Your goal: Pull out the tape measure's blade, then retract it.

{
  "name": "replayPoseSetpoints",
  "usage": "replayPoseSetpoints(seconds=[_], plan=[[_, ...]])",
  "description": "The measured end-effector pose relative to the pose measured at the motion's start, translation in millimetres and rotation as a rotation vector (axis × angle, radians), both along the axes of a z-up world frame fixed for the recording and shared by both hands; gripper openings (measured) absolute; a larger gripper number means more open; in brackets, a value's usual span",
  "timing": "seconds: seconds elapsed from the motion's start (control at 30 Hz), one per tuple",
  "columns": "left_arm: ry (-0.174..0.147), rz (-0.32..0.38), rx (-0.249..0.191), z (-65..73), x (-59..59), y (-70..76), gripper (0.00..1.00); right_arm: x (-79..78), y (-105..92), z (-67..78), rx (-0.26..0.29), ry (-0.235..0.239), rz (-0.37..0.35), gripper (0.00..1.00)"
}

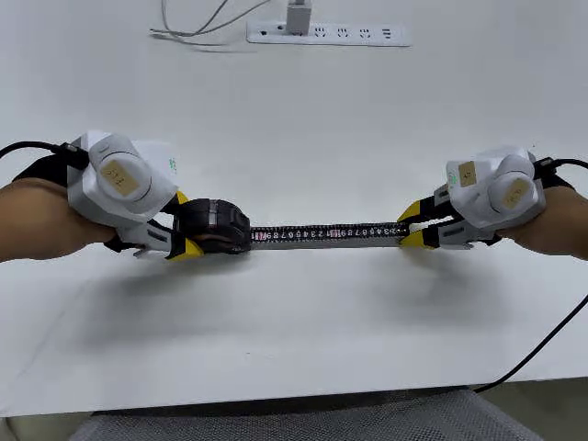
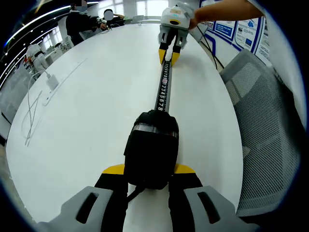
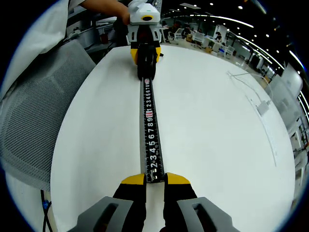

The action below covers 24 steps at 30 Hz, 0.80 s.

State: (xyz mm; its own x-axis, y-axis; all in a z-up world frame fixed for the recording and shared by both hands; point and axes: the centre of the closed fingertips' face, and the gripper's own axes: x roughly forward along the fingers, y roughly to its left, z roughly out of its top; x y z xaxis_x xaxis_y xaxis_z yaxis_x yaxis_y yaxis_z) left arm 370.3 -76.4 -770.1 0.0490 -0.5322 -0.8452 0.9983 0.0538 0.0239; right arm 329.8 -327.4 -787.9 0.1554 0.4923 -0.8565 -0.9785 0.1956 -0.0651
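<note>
The left tongs [image 1: 186,223] clamp the tape measure [image 1: 218,225], the right tongs [image 1: 414,226] clamp the tip of its blade [image 1: 326,232], stretched over the table [image 1: 294,119]

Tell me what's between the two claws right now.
The tape measure's blade spans the gap, running from the case held in the left claw to its tip, pinched in the right claw. The head view shows this plainly.

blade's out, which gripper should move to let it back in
Right. The right gripper is shut on the blade at its tip, so it can probably walk the blade back toward the case. The left gripper is clamped on the case and looks better used to hold it steady.
</note>
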Motion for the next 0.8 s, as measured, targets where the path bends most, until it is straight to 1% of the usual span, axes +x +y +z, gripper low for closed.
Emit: replayPoseSetpoints(seconds=[0.4, 0.8], plan=[[0.000, -0.002, 0.000, -0.1, -0.3, 0.2, 0.27, -0.9, -11.5, -0.5, -0.021, 0.004, 0.001, 0.09], [-0.001, -0.002, 0.003, 0.0, -0.3, 0.3, 0.27, -1.5, -20.2, -0.5, -0.029, 0.009, -0.009, 0.09]])
